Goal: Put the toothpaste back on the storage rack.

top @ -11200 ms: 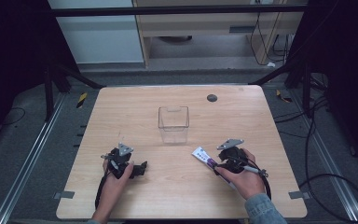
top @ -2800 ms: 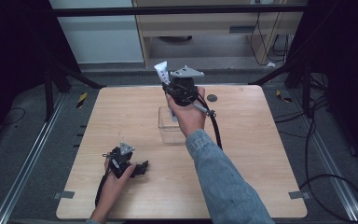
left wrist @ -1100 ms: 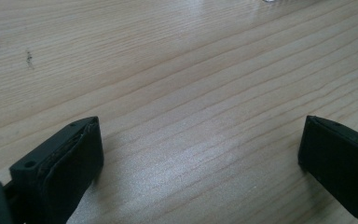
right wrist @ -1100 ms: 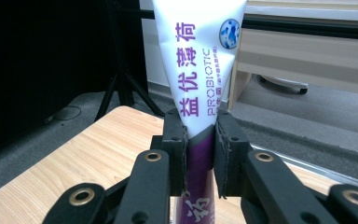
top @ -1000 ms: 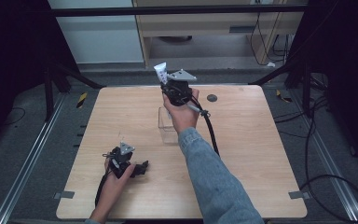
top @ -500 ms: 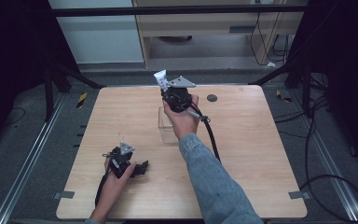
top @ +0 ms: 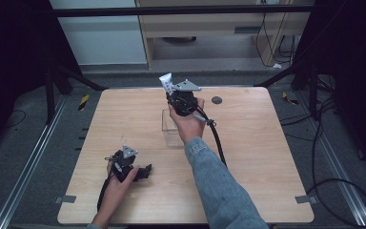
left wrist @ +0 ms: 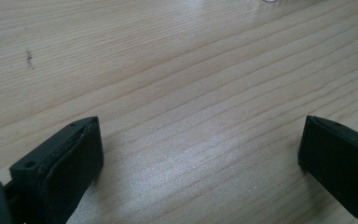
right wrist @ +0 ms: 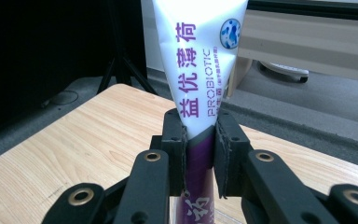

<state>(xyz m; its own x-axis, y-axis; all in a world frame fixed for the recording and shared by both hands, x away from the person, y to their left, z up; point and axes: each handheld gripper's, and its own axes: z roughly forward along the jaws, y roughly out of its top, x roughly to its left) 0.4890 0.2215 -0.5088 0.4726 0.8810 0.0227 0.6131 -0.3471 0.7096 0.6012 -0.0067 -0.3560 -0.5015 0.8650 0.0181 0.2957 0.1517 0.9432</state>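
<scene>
My right gripper is held up over the far middle of the table, shut on a white and purple tube. In the right gripper view the tube stands upright between the jaws, its flat white end up, its purple part down, printed "PROBIOTIC". A clear plastic box stands on the table just below and in front of that hand. My left gripper rests on the table at the near left. The left gripper view has its jaws spread wide over bare wood, nothing between them.
A small dark round disc lies on the wooden table at the far right of centre. The right gripper's black cable trails down across the tabletop. Dark stands and a shelf unit lie beyond the far edge.
My right gripper took the tube from the near right of the table and carried it up above the clear box; in the last second it drifted slightly left. The left gripper stayed put.
</scene>
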